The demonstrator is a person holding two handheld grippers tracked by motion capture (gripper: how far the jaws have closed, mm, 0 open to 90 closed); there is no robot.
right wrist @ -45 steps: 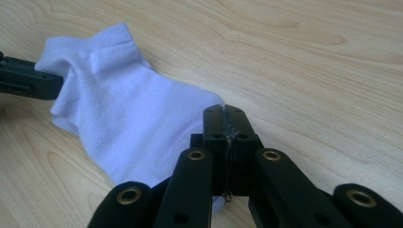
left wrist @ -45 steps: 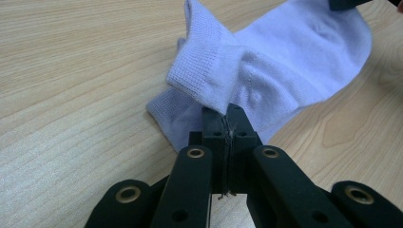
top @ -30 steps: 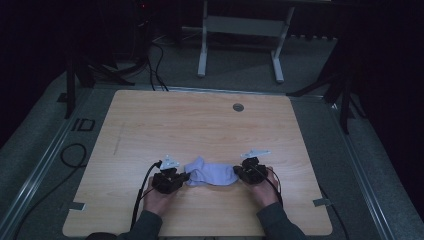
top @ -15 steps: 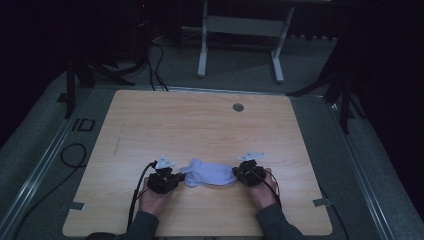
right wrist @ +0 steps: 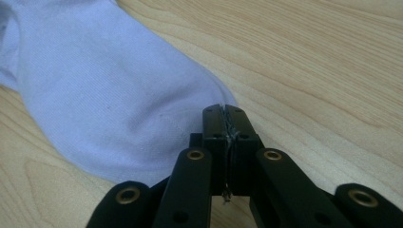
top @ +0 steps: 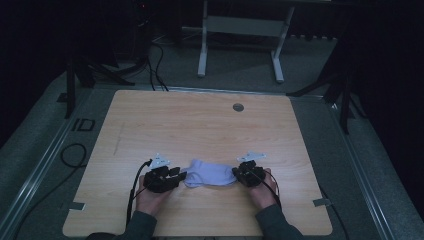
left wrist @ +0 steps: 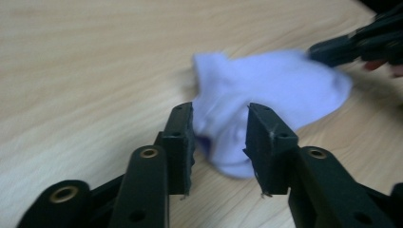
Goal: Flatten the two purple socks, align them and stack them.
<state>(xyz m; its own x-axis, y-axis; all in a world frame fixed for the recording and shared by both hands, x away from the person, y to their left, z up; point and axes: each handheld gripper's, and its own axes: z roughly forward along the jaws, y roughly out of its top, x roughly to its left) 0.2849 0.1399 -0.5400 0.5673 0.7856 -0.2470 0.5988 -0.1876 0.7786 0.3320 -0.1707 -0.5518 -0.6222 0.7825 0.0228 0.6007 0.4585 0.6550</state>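
A pale lavender sock (top: 210,174) lies flat on the wooden table (top: 200,125) near its front edge, stretched between my two grippers. My left gripper (top: 181,175) sits at the sock's left end. Its jaws have just been opening, and in the left gripper view the sock (left wrist: 275,85) lies in the gap of this gripper (left wrist: 221,111) with the pads off it. My right gripper (top: 236,172) is at the right end, also seen as dark jaws (left wrist: 361,42) far off. It (right wrist: 222,110) is shut on the edge of the sock (right wrist: 109,95).
A round grommet (top: 238,107) sits in the table's far middle. Beyond the table stands a grey metal frame (top: 240,25) on the floor. A cable loop (top: 70,155) lies on the floor left of the table. The person's hands rest close to the front edge.
My left gripper's jaws have opened and let go of the sock's left end. The sock now lies a little flatter. The right gripper has kept still.
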